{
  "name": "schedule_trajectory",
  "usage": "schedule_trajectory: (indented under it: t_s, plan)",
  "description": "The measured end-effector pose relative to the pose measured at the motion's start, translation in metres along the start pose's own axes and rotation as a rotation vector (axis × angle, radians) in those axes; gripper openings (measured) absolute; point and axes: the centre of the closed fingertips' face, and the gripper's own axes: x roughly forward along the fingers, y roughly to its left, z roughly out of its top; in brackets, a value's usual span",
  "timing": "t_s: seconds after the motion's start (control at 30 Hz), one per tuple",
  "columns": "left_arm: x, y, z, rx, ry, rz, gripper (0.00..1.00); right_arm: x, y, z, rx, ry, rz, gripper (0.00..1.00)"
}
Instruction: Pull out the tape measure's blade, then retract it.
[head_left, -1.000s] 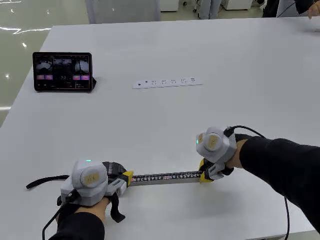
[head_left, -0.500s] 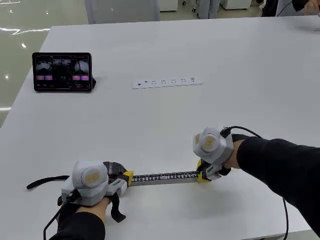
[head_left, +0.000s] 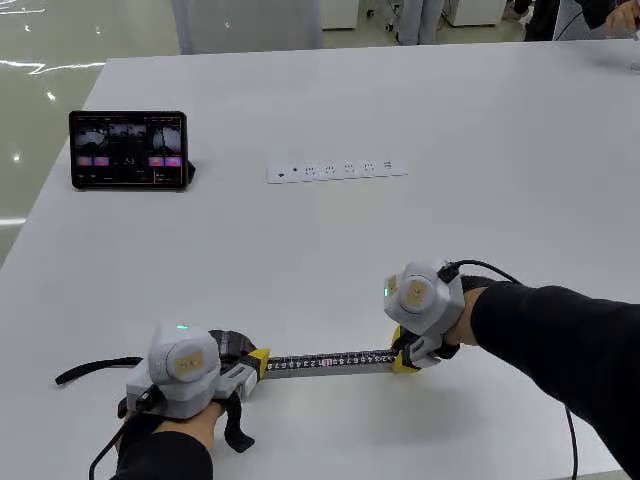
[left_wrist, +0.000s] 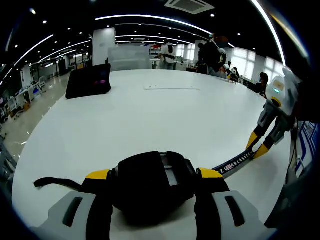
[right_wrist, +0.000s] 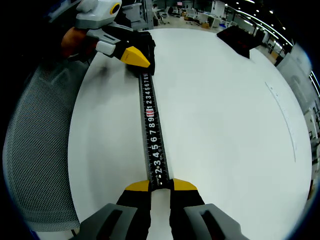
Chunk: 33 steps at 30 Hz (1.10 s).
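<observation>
In the lower left of the head view, the left claw (head_left: 246, 362) is squeezing the black case (head_left: 230, 346) of the tape measure, with one yellow tip on each side. The case is sitting on the white bench (head_left: 450, 120). The case is looking hard and chunky, so it is probably a bit heavy and is fine to hold tight by its sides like this.

Going right, the blade (head_left: 326, 359) is lying flat along the bench, low in the frame, with its numbers facing up. It is a thin strip. It is likely springy and slippery, and wanting to zip into the case.

In the lower right, the right claw (head_left: 403, 361) is pinching the far end of the blade, with its tips closed on it. That end is the best place to be holding. Letting it slide in slowly is looking wise, since a fast blade could whip or slip out.
</observation>
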Motion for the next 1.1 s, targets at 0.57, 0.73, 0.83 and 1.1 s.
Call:
schedule_trajectory:
  t_s: [0.57, 0.73, 0.83, 1.1]
  plan:
    - [0.0, 0.0, 0.0, -0.002, 0.007, -0.002, 0.63, 0.002, 0.001, 0.007, -0.002, -0.001, -0.008, 0.1]
    - [0.0, 0.0, 0.0, 0.002, 0.008, -0.001, 0.63, 0.002, 0.001, 0.008, -0.008, 0.002, -0.011, 0.1]
    - [0.0, 0.0, -0.001, 0.003, 0.018, 0.001, 0.63, 0.003, 0.001, 0.01, -0.011, 0.006, -0.008, 0.1]
    - [0.0, -0.001, -0.001, -0.004, 0.019, -0.006, 0.63, 0.004, 0.001, 0.012, -0.011, 0.009, 0.001, 0.1]
